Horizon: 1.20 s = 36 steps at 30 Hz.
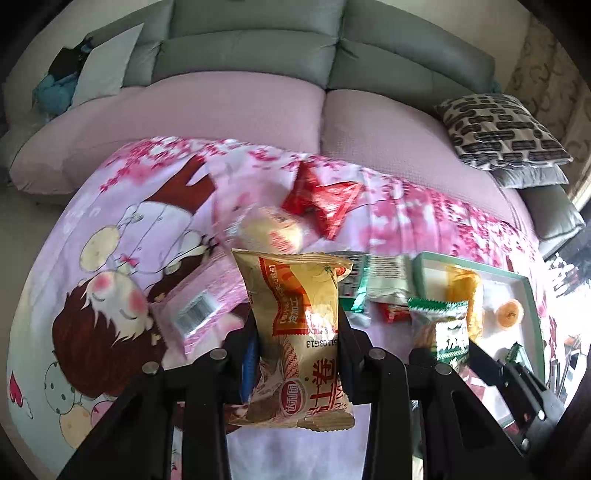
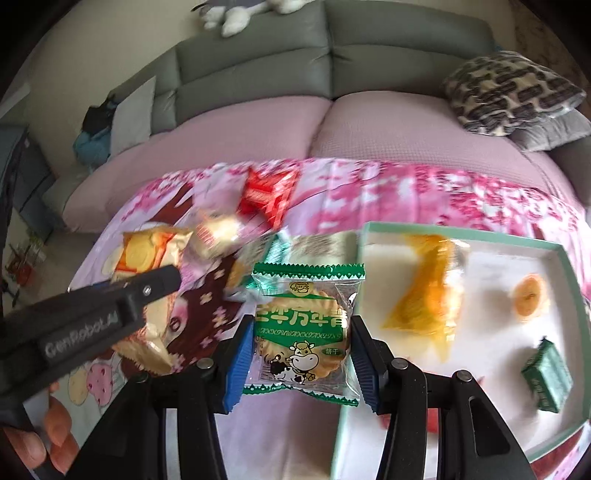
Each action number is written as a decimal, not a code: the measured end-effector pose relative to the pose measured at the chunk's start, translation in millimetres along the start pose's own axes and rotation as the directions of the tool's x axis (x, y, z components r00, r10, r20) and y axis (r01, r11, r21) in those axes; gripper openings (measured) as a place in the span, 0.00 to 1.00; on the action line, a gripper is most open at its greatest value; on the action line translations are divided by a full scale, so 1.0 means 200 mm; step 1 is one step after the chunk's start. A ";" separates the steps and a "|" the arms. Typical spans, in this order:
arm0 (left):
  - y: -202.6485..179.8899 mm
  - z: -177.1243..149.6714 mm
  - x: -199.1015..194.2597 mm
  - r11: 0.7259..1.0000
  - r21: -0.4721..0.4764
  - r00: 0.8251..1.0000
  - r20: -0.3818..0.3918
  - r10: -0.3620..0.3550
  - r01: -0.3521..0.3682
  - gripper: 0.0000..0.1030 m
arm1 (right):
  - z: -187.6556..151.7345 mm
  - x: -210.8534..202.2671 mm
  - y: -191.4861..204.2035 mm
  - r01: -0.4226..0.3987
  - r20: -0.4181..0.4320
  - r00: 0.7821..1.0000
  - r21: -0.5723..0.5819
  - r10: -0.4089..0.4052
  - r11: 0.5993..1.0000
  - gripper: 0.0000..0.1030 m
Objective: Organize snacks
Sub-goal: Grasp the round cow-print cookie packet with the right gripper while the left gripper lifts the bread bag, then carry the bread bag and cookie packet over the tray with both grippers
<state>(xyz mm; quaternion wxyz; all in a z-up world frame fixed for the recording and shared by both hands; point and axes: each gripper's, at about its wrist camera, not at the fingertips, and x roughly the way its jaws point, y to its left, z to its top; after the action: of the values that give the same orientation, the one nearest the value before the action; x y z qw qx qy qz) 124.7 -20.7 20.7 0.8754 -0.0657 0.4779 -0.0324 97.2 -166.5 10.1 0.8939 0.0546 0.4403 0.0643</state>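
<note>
We had the left gripper (image 1: 297, 325) with jaws clamped on a gold snack packet (image 1: 299, 332) with red label and Chinese print, held above the pink cartoon-print cloth (image 1: 110, 258). The right gripper (image 2: 297, 354) had jaws closed on a clear, green-trimmed biscuit pack (image 2: 303, 332) with a cartoon cow, at the edge of the green-rimmed tray (image 2: 461, 240). "GenRoboLAI" or similar read on the left gripper's side.

Grey sofa (image 1: 255, 48), patterned cushion (image 1: 502, 129), pink cartoon blanket (image 1: 122, 236), plush toy (image 2: 240, 13)
</note>
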 end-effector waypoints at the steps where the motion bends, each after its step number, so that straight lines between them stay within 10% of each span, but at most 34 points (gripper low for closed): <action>1: -0.03 0.00 0.00 1.000 0.015 1.000 0.004 -0.010 0.010 0.36 | 0.01 -0.01 -0.03 0.009 0.004 1.000 0.016 -0.009 1.000 0.51; 36: -1.08 -0.12 0.19 0.865 0.463 0.981 -0.109 -0.161 0.193 0.36 | -0.03 -0.23 -1.14 0.326 -0.034 0.936 0.461 -0.350 0.826 0.51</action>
<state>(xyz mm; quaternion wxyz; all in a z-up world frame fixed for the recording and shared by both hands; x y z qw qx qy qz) 125.9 -241.5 7.5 0.8419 0.1064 0.4764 -0.2299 79.9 -398.8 6.7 0.8635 0.1874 0.4223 -0.2022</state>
